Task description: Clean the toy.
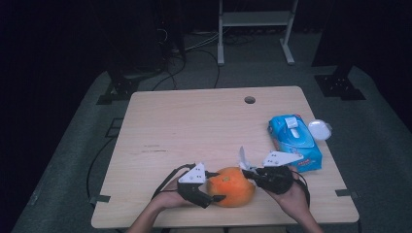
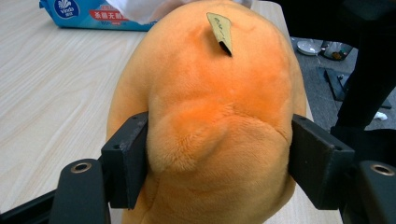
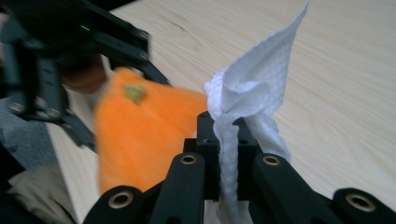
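High view has my left gripper (image 1: 214,187) w/ jaws clamped on the orange plush toy (image 1: 232,186) at the surface's near edge, right gripper (image 1: 248,172) pinching a white wipe (image 3: 252,93) beside it, so I reckon grab's done, wiping's barely begun.

Two grippers flank an orange plush toy (image 1: 231,186) on the table (image 1: 194,126)

High view: above near table (image 1: 194,121) edge, facing forward and down, far off, whole top plus floor behind. Left gripper view: very close behind orange plush (image 2: 210,107), looking along jaws toward wipes pack (image 2: 88,14). Right gripper view: close, low, over clamped tissue (image 3: 252,98), facing left gripper (image 3: 60,79). All three share plush.
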